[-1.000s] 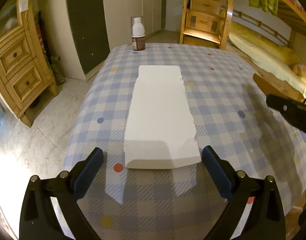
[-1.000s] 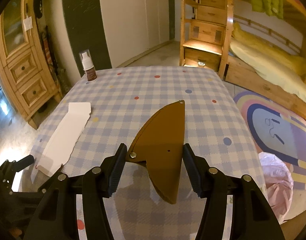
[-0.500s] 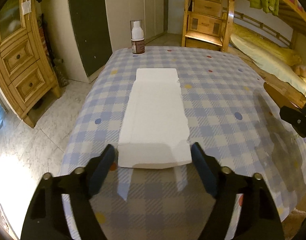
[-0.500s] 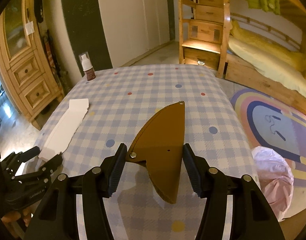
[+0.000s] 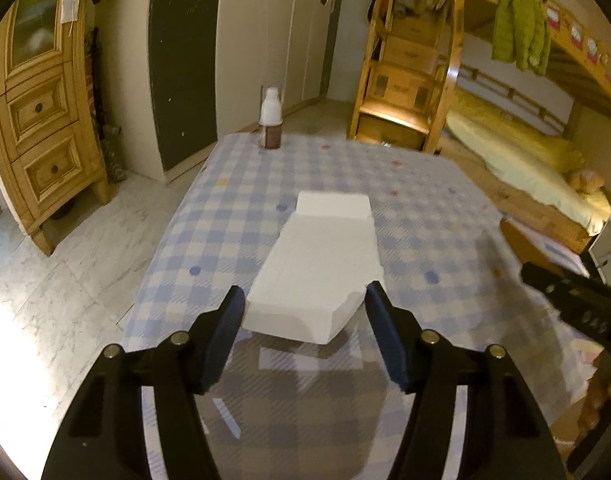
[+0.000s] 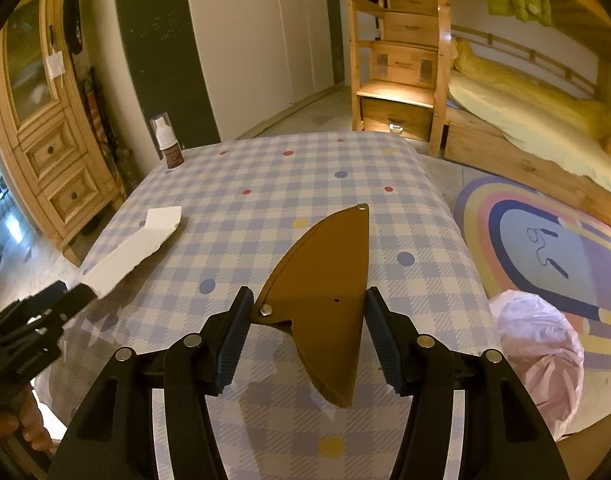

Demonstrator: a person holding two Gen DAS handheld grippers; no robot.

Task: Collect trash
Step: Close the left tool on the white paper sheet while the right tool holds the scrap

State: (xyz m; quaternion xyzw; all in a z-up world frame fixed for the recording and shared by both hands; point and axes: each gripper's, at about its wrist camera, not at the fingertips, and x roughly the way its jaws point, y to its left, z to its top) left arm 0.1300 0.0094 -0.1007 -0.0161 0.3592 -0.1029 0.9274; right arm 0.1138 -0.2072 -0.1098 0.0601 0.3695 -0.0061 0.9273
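A long white foam slab (image 5: 325, 248) lies lengthwise on the blue checked tablecloth (image 5: 425, 216). Its near end sits between the fingers of my left gripper (image 5: 305, 304), whose jaws are closing, with both pads against its sides. That end hangs a little above the cloth and casts a shadow there. From the right wrist view the slab (image 6: 137, 248) tilts up toward the left gripper (image 6: 65, 300). My right gripper (image 6: 307, 312) is shut on a flat brown fin-shaped piece (image 6: 325, 272), held above the table.
A small brown pump bottle (image 5: 270, 124) stands at the table's far edge. On the floor to the right lie a pink plastic bag (image 6: 541, 352) and a rainbow rug (image 6: 545, 232). A wooden cabinet (image 5: 37, 120) stands left, a bunk bed (image 6: 525, 120) right.
The left jaws narrowed from wide open onto the slab's near end. That gripper then rose, lifting the end off the cloth. The right gripper slid sideways with the brown piece, then stopped.
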